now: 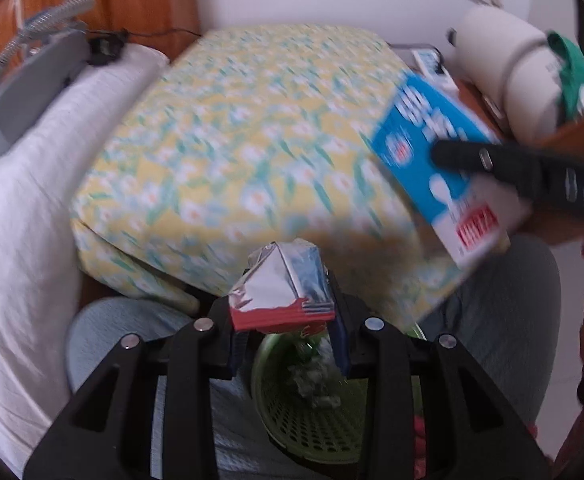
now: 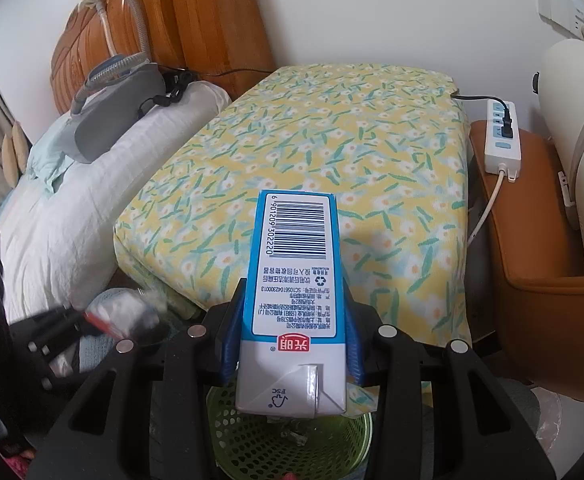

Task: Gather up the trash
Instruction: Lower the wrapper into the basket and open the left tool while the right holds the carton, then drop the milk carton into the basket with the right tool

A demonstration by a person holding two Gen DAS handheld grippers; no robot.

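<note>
My left gripper (image 1: 288,320) is shut on a crumpled silver, red and blue snack wrapper (image 1: 282,288), held above a green mesh basket (image 1: 315,428) that has trash in it. My right gripper (image 2: 292,320) is shut on a blue and white milk carton (image 2: 295,288), also held above the green basket (image 2: 292,444). In the left wrist view the carton (image 1: 439,164) and a right finger (image 1: 491,160) show at the right, blurred. In the right wrist view the left gripper with its wrapper (image 2: 120,312) shows at the lower left.
A table with a yellow floral cloth (image 2: 311,152) stands ahead of both grippers. A white quilt (image 2: 92,200) and a grey device with hose (image 2: 116,92) lie on the left. A brown stand with a power strip (image 2: 503,136) and a white cylinder (image 2: 571,120) are on the right.
</note>
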